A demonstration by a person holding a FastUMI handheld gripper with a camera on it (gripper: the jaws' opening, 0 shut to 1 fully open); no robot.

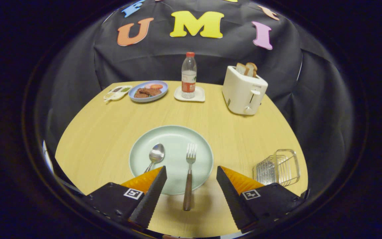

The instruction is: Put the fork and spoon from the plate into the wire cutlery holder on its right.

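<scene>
A pale green plate (174, 139) lies on the wooden table just ahead of my fingers. On it rest a spoon (156, 155) at the left and a fork (189, 176) with a dark wooden handle at the right. The fork's handle runs off the plate's near rim and lies between my two fingers. The spoon's handle passes behind my left finger. My gripper (191, 169) is open, its fingers wide apart, touching nothing. The wire cutlery holder (277, 167) stands to the right of the plate, just beyond my right finger.
At the back of the table stand a white toaster (244, 91) with bread slices, a water bottle (188, 75) on a white coaster, a blue plate of food (148, 90) and a small sauce dish (117, 92). The table's edge curves close behind the holder.
</scene>
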